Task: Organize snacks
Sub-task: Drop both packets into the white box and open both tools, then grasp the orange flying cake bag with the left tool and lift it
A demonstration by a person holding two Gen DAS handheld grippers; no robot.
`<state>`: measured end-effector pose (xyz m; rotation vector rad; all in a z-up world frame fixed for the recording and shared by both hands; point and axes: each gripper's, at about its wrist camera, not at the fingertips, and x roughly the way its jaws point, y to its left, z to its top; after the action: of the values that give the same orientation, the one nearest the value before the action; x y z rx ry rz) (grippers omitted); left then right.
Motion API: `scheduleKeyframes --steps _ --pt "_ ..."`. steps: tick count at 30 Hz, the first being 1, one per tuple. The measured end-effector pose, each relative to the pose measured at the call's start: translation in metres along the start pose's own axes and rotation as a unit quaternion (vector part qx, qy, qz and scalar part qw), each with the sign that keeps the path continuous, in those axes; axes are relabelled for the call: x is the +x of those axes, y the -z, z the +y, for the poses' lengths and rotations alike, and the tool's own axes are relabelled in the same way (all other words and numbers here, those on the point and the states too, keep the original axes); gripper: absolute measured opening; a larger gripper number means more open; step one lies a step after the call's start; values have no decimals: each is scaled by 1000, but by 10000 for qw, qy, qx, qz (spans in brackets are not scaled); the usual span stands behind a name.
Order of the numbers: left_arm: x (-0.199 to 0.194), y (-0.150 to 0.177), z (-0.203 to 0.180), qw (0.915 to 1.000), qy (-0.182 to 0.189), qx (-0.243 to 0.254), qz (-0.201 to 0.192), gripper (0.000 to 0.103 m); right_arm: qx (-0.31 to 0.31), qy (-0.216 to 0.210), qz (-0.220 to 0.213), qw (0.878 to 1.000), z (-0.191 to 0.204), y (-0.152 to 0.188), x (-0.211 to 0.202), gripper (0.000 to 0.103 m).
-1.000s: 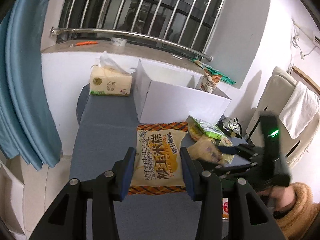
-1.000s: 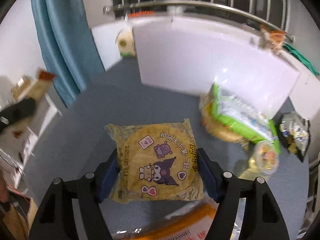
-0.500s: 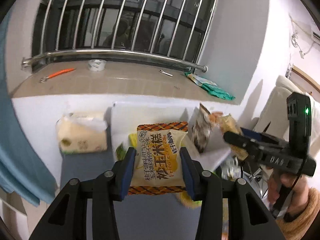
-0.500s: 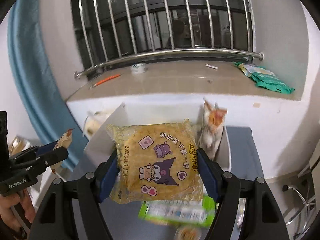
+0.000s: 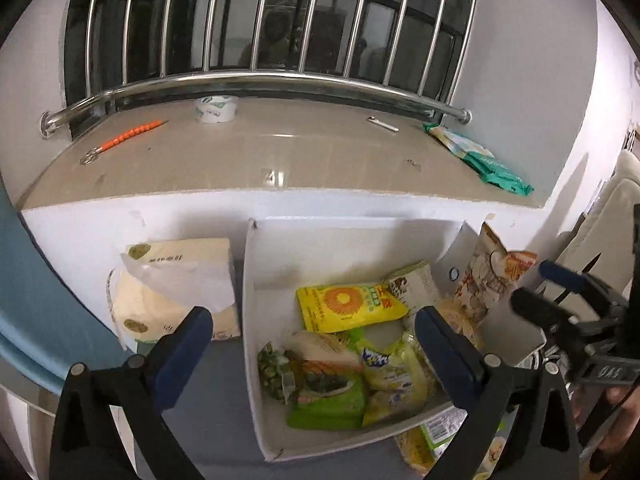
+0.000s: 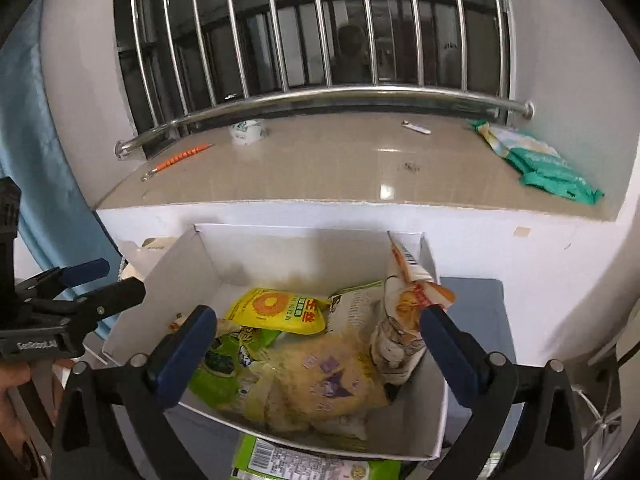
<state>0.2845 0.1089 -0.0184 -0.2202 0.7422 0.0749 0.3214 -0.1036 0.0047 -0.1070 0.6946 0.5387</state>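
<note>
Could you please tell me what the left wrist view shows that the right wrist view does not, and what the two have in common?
Only the left wrist view shows the tissue pack in full beside the box, and the pea packet inside it. Only the right wrist view shows the round yellow cartoon packet lying in the box. Both show the white box, the yellow sunflower packet, the windowsill and open, empty tongs.

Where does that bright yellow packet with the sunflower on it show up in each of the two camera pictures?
Left wrist view: yellow sunflower packet right of centre, in the white box, towards its back.
Right wrist view: yellow sunflower packet left of centre, also towards the box's back.
Shared landmark: the tape roll on the windowsill.
</note>
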Motion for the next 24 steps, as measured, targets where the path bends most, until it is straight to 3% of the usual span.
scheduleKeyframes --steps 7,12,21,24 --pt "-22 15 -1 9999 -14 124 -58 103 -50 -114 -75 9999 2 6 -17 103" --pt "-63 39 -12 9984 296 421 -234 103 -421 -180 -173 9988 14 23 -47 103" --pt "-128 128 -54 9865 414 1457 -619 103 -294 -497 -314 9978 7 100 -117 103" --pt "-132 158 -65 9863 657 1454 -431 103 -157 -397 -299 9986 3 141 -135 103"
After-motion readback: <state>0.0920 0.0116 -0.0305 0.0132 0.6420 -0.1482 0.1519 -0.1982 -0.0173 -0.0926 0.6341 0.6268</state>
